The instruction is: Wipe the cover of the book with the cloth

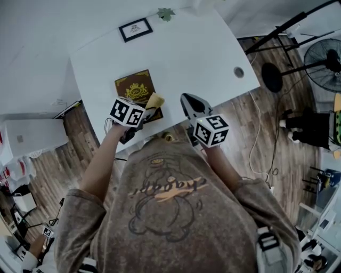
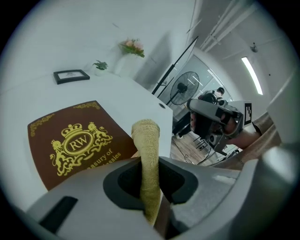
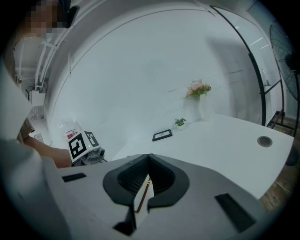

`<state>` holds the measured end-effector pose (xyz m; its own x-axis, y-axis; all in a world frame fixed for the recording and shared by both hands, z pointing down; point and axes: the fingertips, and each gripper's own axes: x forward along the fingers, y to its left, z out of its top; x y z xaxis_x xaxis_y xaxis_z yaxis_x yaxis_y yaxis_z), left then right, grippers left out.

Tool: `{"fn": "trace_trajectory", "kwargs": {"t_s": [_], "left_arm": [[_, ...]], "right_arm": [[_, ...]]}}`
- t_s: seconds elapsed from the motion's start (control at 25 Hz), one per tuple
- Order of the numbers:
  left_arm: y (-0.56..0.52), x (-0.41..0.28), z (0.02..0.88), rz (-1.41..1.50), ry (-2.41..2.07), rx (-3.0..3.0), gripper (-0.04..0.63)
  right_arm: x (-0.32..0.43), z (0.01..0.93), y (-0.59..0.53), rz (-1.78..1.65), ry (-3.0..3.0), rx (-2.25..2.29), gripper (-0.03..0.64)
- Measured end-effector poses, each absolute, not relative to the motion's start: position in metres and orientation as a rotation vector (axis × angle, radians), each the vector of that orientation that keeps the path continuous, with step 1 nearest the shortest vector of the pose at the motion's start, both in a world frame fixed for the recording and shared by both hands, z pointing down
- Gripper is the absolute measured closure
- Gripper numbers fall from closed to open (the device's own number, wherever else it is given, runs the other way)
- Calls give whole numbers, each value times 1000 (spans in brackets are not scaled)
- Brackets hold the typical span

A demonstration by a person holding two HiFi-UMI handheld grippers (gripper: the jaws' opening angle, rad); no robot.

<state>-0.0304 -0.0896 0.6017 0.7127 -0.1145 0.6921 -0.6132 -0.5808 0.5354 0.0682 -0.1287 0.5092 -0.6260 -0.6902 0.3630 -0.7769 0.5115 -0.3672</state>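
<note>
A brown book (image 1: 136, 87) with a gold crest lies flat on the white table (image 1: 192, 53), near its front edge. In the left gripper view the book (image 2: 70, 145) fills the lower left. My left gripper (image 1: 150, 108) is shut on a folded yellow cloth (image 2: 146, 154), which sticks up between the jaws and hangs over the book's right corner (image 1: 155, 100). My right gripper (image 1: 188, 99) hovers just right of the book, jaws shut with nothing held (image 3: 146, 187). From the left gripper view the right gripper (image 2: 213, 119) shows off to the right.
A black picture frame (image 1: 135, 29) and a small plant (image 1: 165, 14) stand at the table's far edge, with a vase of flowers (image 3: 199, 89) beside them. A cable hole (image 1: 238, 71) sits near the right corner. A fan (image 1: 326, 57) and stands crowd the floor to the right.
</note>
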Motion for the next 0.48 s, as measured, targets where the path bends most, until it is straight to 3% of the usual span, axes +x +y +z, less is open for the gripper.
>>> {"fn": "trace_trajectory", "kwargs": {"t_s": [0.48], "left_arm": [[-37, -7, 586, 715, -306, 2038, 537]], "right_arm": [[91, 507, -134, 723, -2562, 1280, 615]]}}
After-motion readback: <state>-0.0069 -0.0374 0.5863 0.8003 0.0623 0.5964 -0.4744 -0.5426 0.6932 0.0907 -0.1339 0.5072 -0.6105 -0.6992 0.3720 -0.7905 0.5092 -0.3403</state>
